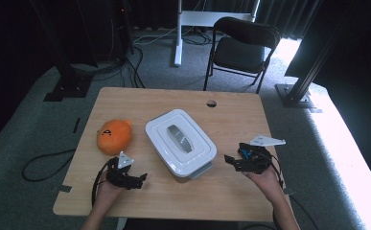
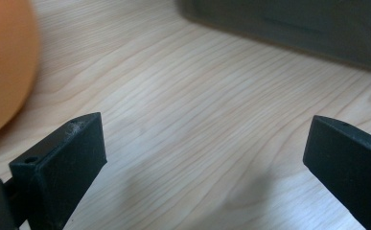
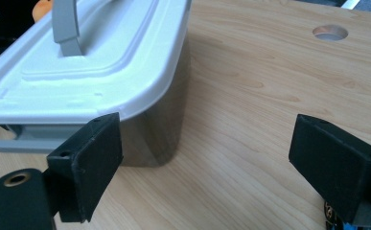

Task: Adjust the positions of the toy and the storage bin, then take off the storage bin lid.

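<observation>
1. Orange plush toy [image 1: 114,136]: lies on the wooden counter [image 1: 231,115], beyond and slightly outboard of the left gripper [image 1: 136,179]. In the left gripper view it shows as a blurred orange mass [image 2: 3,67] at the left edge, just beyond the near finger and clear of it.

2. Left gripper: held in the person's left hand [image 1: 107,188] low over the counter near its front edge. Its fingers [image 2: 70,158] stand wide apart with nothing between them but bare wood. They point toward the lower side of the container, which appears as a dark wall [image 2: 293,28] ahead of them, near but apart.

3. White lidded storage container [image 1: 180,142]: stands on the counter between the two grippers, set at an angle. The lid is on. A grey handle [image 1: 179,138] lies along the lid's centre, and a grey latch [image 1: 201,170] shows at the end nearest the person.

4. Right gripper [image 1: 232,161]: held in the person's right hand [image 1: 264,178] at the container's right side, pointing toward it. Its fingers [image 3: 94,158] are spread wide and hold nothing. In the right gripper view the container's corner [image 3: 125,81] sits just beyond the left-hand finger; contact cannot be confirmed. The other finger is over bare wood.

5. Cable hole [image 1: 211,103]: in the counter's far edge, well beyond both grippers.

6. Black folding chair [image 1: 243,48]: on the carpet past the counter.
</observation>
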Available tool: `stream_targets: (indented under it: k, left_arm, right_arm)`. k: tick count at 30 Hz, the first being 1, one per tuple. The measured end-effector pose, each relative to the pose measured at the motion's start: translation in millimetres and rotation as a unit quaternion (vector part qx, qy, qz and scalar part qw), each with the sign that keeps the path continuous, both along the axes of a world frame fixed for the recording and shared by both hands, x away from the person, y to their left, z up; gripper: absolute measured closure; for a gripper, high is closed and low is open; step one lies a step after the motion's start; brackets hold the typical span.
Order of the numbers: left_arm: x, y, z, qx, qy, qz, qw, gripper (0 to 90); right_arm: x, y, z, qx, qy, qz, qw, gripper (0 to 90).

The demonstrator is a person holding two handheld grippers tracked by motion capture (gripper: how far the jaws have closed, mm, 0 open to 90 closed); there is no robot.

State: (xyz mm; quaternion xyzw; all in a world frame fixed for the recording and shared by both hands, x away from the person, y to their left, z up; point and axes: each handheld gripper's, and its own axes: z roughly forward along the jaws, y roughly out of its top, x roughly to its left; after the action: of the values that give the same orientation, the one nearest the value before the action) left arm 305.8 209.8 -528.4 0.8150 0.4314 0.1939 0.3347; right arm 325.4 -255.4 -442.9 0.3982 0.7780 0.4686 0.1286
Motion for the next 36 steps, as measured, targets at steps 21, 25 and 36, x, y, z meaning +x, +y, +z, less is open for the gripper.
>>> stream_targets:
  k: [21,25,36]
  left_arm:
    - [-8.7,45.6,-13.2,-0.010,0.014,0.030,0.9994,1.4]
    - [-9.2,45.5,-14.2,-0.007,0.016,0.024,0.9996,1.5]
    - [-9.8,46.5,-17.8,-0.003,0.022,0.018,0.9996,1.5]
  right_arm:
    - [5.1,40.3,48.5,-0.013,-0.031,0.019,0.9992,12.2]
    - [8.2,47.6,55.2,-0.015,-0.031,0.026,0.9991,12.3]
    - [23.2,81.8,60.4,-0.025,-0.023,0.048,0.9983,12.3]
